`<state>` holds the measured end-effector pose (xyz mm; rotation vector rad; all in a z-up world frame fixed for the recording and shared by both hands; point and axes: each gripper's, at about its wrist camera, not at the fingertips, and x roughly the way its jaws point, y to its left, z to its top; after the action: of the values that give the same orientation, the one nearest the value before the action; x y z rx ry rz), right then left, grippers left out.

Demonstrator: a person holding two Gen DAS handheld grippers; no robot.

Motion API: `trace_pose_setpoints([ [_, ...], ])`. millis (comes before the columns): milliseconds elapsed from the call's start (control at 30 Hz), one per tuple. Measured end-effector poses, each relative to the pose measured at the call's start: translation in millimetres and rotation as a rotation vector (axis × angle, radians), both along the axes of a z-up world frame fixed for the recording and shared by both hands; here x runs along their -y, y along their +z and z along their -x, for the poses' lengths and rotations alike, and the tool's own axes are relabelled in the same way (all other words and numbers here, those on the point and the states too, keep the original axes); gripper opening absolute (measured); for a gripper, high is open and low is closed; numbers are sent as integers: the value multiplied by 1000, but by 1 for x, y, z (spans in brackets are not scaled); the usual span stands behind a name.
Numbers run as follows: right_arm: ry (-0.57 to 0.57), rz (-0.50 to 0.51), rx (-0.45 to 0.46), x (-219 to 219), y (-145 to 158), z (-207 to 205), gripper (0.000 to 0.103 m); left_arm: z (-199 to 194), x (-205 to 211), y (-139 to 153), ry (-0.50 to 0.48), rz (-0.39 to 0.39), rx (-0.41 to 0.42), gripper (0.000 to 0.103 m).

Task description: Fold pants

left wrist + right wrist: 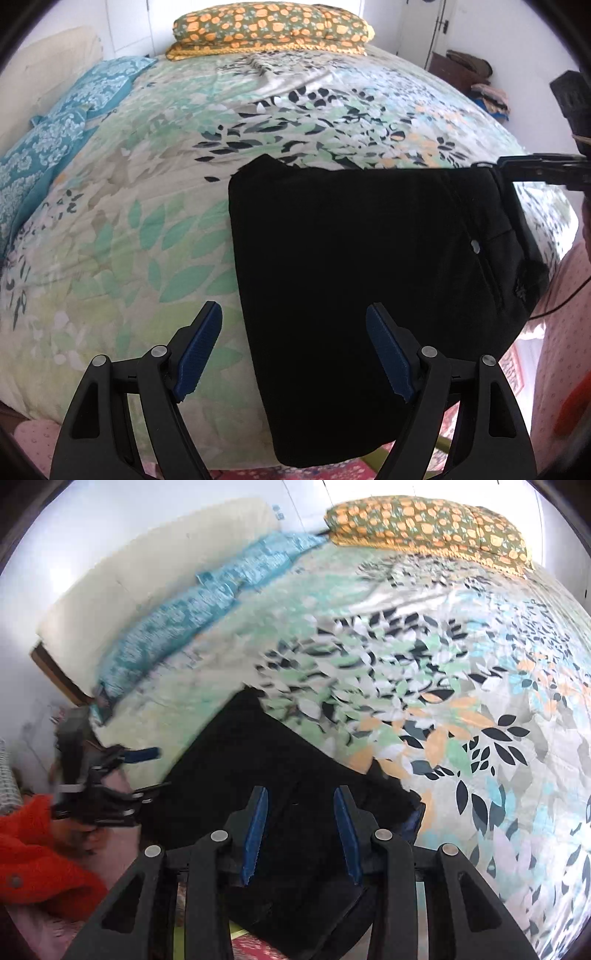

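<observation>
Bed (147, 206) with a leaf-print cover is carrying black pants (369, 258), already folded compact, lying ahead of both jaws. Left gripper (293, 350) and right gripper (299, 830) are hovering released, grasping nothing. Folding looks nearly complete.

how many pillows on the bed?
3 visible: orange floral pillow at the far end, two blue pillows along the left edge. More may be out of frame.
</observation>
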<state>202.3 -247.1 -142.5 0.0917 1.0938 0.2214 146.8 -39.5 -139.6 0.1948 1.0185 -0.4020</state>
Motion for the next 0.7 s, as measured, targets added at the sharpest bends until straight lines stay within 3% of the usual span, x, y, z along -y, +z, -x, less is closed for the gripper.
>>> trace_pose_setpoints([
  [33,-23,59,-64,3,-22,-9,22,1,1,-3,-5,-16,-8,82],
  [67,-50,42,-110,11,-39,-10,21,3,1,-6,-10,-26,-17,82],
  [100,-83,-18,-92,20,-41,-8,21,4,1,-6,-14,-24,-20,82],
  [133,-110,-56,-77,26,-36,-4,21,6,0,-5,-15,-20,-18,82],
  [200,-117,-35,-38,22,-15,5,20,7,0,0,-12,-18,-8,82],
  [333,0,-41,-16,-4,21,41,21,4,0,5,-3,0,-15,82],
  [400,70,-43,-25,-19,24,64,21,4,2,5,4,-1,-24,82],
  [467,112,-27,-66,-31,12,81,21,5,6,3,-2,-7,-35,84],
  [567,87,48,-195,-37,-32,89,21,9,16,-6,-38,-62,-49,89],
  [700,4,-36,-175,-26,-28,91,21,15,22,-15,-60,-118,-54,91],
])
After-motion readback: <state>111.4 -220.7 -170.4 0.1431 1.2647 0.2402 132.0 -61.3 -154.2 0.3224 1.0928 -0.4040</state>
